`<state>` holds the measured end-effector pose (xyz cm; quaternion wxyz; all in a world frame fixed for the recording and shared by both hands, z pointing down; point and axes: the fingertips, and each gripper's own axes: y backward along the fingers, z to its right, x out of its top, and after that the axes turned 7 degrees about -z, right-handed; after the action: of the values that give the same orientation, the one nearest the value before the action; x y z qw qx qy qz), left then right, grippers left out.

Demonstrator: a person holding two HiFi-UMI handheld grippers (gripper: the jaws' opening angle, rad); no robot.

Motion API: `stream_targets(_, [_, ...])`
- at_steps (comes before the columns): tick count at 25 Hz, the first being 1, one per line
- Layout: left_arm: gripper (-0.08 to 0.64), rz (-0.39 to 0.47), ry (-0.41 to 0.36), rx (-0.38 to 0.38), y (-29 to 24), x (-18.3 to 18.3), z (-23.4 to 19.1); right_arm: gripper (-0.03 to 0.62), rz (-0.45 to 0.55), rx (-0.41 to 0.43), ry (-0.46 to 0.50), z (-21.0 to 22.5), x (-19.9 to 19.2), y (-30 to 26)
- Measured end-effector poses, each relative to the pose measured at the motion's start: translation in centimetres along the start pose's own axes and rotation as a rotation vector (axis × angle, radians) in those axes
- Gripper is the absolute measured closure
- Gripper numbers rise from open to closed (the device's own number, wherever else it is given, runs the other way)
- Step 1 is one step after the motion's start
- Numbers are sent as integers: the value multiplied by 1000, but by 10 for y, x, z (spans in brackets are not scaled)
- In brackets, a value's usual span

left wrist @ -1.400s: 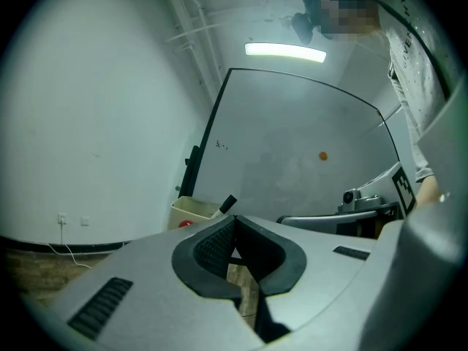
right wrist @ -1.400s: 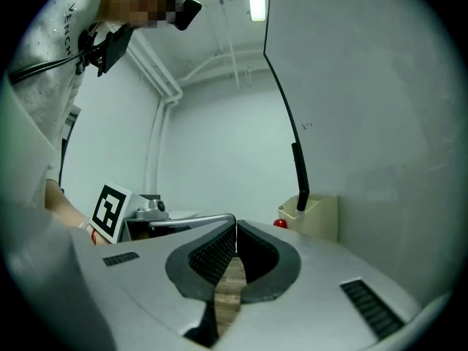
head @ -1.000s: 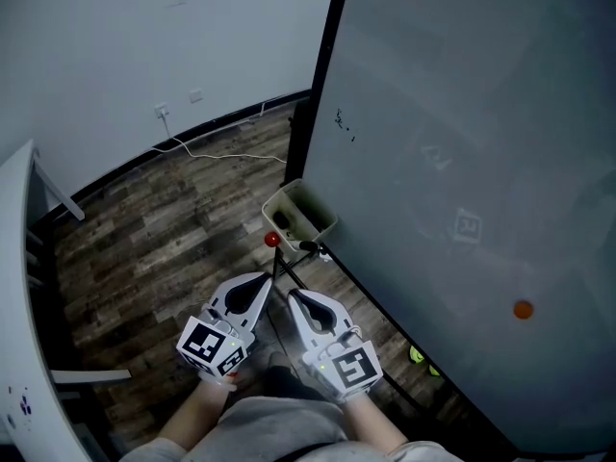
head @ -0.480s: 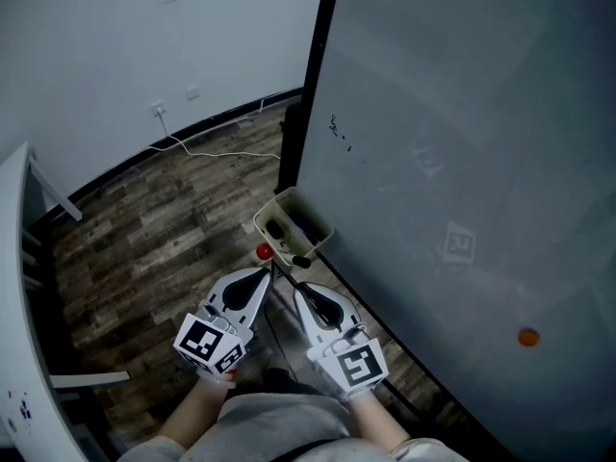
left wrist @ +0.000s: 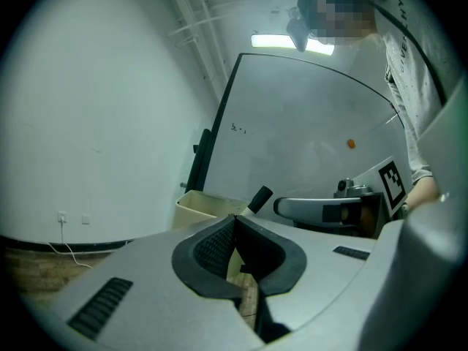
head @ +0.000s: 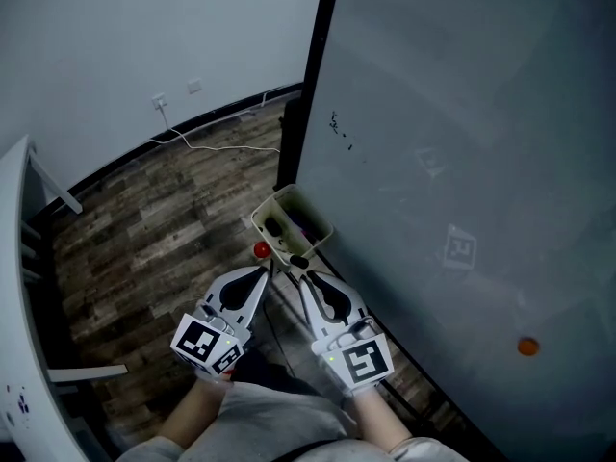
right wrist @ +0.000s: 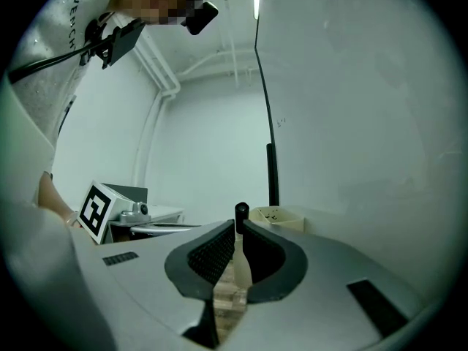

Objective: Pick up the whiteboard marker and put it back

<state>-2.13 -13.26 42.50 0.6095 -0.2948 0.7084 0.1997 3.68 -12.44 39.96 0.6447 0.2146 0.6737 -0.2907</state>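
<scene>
We see a large grey whiteboard [head: 462, 114] with a black frame filling the right half of the head view. A dark wood-plank floor [head: 164, 229] lies across the left centre. At the board's lower edge, just above the middle of the frame, hangs an open beige plastic bin [head: 270, 206].

Below the bin sit both tools. The left hand-held gripper [head: 265, 272] has its jaws pressed together with nothing between them. Just beside it, the right hand-held gripper [head: 303, 275] is clamped on the white whiteboard marker with a black cap [right wrist: 239, 247]. The cap pokes past the jaw tips, near the bin's rim.

A small orange round magnet [head: 526, 346] sticks to the board at lower right.
</scene>
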Motion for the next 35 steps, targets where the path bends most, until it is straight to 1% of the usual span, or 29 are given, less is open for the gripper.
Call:
stream_targets(2, [545,-9,3,2,-1,-1,-2,561,7,-1,0,3,4,-2])
stream_targets(3, [545,-14,6,3,-1,-1,-2,545,7,0,-2,4,5,-3])
stream_targets(4, [545,-19,6,2,-2,0,-2,507,5,2,-4,5,5,-4])
stream_targets(5, [545,-22,5,0,-2,1,-3,499,3,4,-6,6,6,-6])
stream_targets(8, [545,-28,2,-3,-4,6,-9,495,2,2,-4,7,9,-12])
stream_targets(11, [545,-27,10,-18,-9,8,-13,479,-17,9,8,8,7,-19])
stream_targets(16, [545,-38,-6,-48,-16,10,-14,479,-27,8,-1,10,4,-25])
stream_targets(21, [545,-47,4,-72,-19,6,-16,479,-1,-9,-14,10,4,-29])
stream_targets(25, [545,-50,10,-81,-21,4,-18,480,-5,-18,1,9,3,-33])
stream_targets(30, [545,-58,19,-86,-23,-1,-20,499,-13,-22,-17,11,-3,-35])
stream_targets(35, [545,-56,23,-81,-20,-2,-24,505,-2,-27,-56,12,-5,-35])
